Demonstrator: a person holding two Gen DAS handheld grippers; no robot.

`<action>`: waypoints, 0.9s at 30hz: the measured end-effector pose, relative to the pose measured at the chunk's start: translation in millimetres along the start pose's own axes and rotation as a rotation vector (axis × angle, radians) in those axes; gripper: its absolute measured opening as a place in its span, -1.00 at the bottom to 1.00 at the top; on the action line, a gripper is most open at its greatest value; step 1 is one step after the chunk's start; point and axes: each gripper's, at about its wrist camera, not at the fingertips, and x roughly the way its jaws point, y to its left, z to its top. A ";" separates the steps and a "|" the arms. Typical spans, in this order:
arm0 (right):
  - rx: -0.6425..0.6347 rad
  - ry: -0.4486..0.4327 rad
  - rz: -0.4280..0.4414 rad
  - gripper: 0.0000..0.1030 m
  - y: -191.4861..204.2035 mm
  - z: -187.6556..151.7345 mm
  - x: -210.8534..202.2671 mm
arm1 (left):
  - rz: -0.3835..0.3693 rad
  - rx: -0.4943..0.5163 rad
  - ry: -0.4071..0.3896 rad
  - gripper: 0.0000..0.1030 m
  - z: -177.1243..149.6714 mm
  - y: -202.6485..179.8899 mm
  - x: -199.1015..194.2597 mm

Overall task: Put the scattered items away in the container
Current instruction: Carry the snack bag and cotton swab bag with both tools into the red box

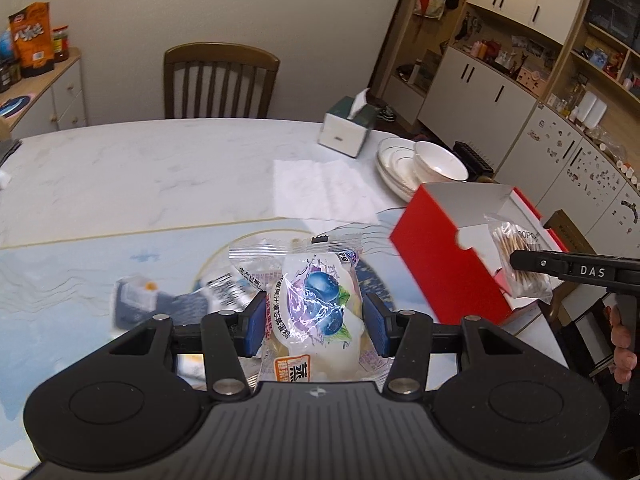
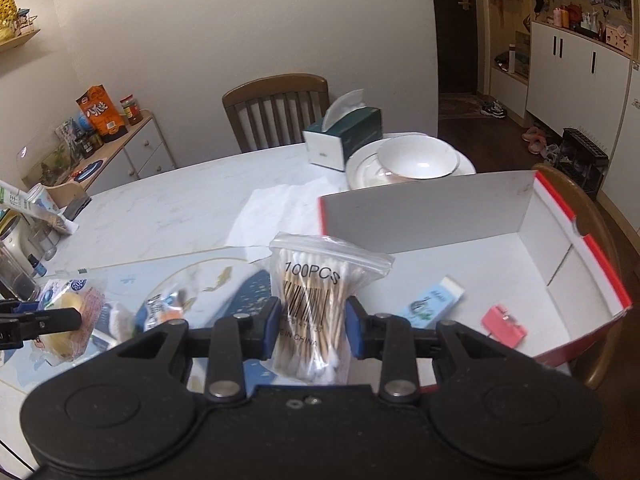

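My left gripper (image 1: 314, 322) is shut on a clear snack packet with a blueberry picture (image 1: 316, 304), held above the blue placemat (image 1: 80, 264). The same packet (image 2: 70, 312) shows at the left of the right wrist view. My right gripper (image 2: 312, 326) is shut on a zip bag of cotton swabs (image 2: 316, 300), held just left of the red box with a white inside (image 2: 500, 264). That bag (image 1: 520, 260) hangs over the box (image 1: 448, 264) in the left wrist view. Inside the box lie a white and blue eraser (image 2: 436, 300) and a small pink item (image 2: 504, 324).
More small packets (image 1: 160, 300) lie blurred on the placemat. A tissue box (image 1: 348, 128), stacked white bowls and plates (image 1: 424, 164) and a white paper napkin (image 1: 320, 188) sit behind the box. A wooden chair (image 1: 220, 80) stands at the far table edge. Jars and bottles (image 2: 24, 240) crowd the left.
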 end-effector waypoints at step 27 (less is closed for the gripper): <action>0.062 0.005 -0.144 -0.38 -138.3 18.5 23.2 | -0.158 0.247 0.052 -0.04 59.3 -176.3 123.4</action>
